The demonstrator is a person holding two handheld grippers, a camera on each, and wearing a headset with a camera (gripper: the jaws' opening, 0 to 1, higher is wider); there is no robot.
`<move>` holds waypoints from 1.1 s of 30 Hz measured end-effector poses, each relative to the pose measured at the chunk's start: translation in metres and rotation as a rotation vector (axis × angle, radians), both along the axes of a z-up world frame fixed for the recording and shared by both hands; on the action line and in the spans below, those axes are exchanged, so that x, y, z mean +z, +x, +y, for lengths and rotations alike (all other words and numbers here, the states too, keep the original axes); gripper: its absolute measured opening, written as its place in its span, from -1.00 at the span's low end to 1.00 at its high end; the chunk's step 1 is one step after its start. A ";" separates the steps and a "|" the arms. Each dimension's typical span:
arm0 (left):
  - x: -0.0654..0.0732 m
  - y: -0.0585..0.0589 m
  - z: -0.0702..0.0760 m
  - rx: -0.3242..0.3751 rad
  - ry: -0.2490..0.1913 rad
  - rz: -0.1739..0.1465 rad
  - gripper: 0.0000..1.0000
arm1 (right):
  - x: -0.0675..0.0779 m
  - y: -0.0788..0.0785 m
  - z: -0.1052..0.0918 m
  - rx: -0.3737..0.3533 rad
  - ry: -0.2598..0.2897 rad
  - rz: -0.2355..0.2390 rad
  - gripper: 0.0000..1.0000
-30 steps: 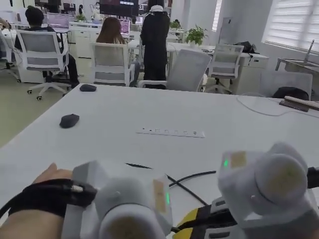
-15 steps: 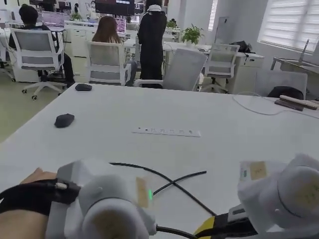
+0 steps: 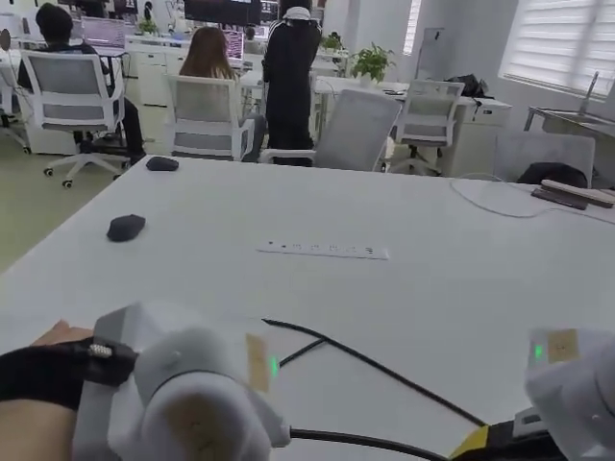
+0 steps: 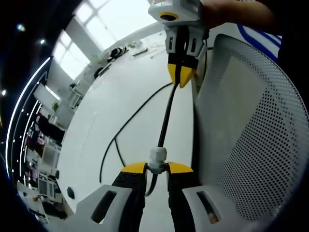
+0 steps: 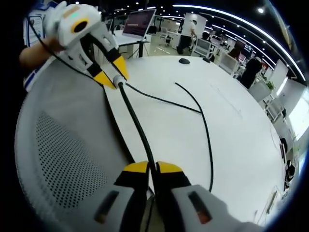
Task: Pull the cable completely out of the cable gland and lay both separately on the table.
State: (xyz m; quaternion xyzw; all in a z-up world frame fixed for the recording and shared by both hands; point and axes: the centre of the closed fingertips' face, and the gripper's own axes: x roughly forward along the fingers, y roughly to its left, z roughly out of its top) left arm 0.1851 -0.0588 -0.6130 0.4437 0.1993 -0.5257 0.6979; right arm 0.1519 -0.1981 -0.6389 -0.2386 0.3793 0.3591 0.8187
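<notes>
Tongs spread wider than a second ago: left tongs (image 4: 157, 167) clamped on the gland (image 4: 157, 157), right tongs (image 5: 152, 167) clamped on the cable (image 5: 136, 123) taut between them, slack trailing beyond the left pair, so probably still threaded and needs more pull.

The cable (image 4: 167, 116) looks matt and rubbery, the cable gland (image 4: 157, 158) smooth white plastic.

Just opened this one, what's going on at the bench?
A person works two handheld grippers at a white table. The left gripper is shut on the white cable gland; the right gripper is shut on the black cable, which runs straight between them. The cable passes through the gland, its tail looping over the table, so it is not yet pulled out.
</notes>
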 end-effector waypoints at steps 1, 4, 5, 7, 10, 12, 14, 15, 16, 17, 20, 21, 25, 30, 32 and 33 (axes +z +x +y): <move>0.000 0.000 0.000 0.001 0.000 0.000 -0.67 | -0.001 0.001 -0.003 -0.005 -0.006 -0.001 -0.92; 0.000 0.000 0.000 0.003 -0.004 0.002 -0.67 | -0.006 0.003 -0.013 -0.033 -0.022 -0.001 -0.91; 0.000 0.000 0.000 0.004 -0.004 0.001 -0.67 | -0.008 0.003 -0.015 -0.039 -0.024 -0.001 -0.91; 0.000 0.000 0.001 0.006 -0.003 0.000 -0.67 | -0.012 0.004 -0.021 -0.054 -0.042 -0.002 -0.91; 0.001 0.001 0.002 0.011 -0.004 -0.003 -0.67 | -0.018 0.007 -0.035 -0.104 -0.073 -0.006 -0.90; 0.001 0.001 0.003 0.013 -0.004 -0.002 -0.67 | -0.021 0.009 -0.043 -0.121 -0.088 -0.007 -0.89; 0.002 0.002 0.004 0.016 -0.005 -0.003 -0.67 | -0.025 0.010 -0.049 -0.138 -0.099 0.000 -0.89; 0.002 0.002 0.004 0.017 -0.006 -0.002 -0.67 | -0.026 0.010 -0.051 -0.139 -0.106 0.005 -0.89; 0.002 0.001 0.004 0.017 -0.007 -0.001 -0.67 | -0.028 0.009 -0.053 -0.140 -0.115 0.011 -0.88; 0.002 0.001 0.003 0.017 -0.009 0.002 -0.67 | -0.028 0.008 -0.053 -0.140 -0.118 0.019 -0.87; 0.002 -0.001 0.002 0.017 -0.009 0.005 -0.67 | -0.028 0.001 -0.051 -0.100 -0.161 0.063 -0.61; 0.002 -0.001 0.002 0.017 -0.011 0.010 -0.67 | -0.027 -0.003 -0.047 -0.083 -0.152 0.079 -0.55; -0.001 -0.004 -0.002 0.004 -0.004 0.013 -0.67 | -0.002 -0.020 0.004 0.049 0.037 0.149 -0.41; 0.000 -0.006 -0.004 -0.003 -0.005 0.012 -0.67 | 0.028 -0.015 0.055 0.133 0.133 0.088 -0.45; 0.002 -0.007 -0.006 -0.009 -0.009 0.007 -0.67 | 0.033 -0.008 0.073 0.164 0.117 0.028 -0.48; 0.003 -0.007 -0.007 -0.011 -0.011 0.004 -0.67 | 0.032 -0.005 0.077 0.173 0.091 0.000 -0.52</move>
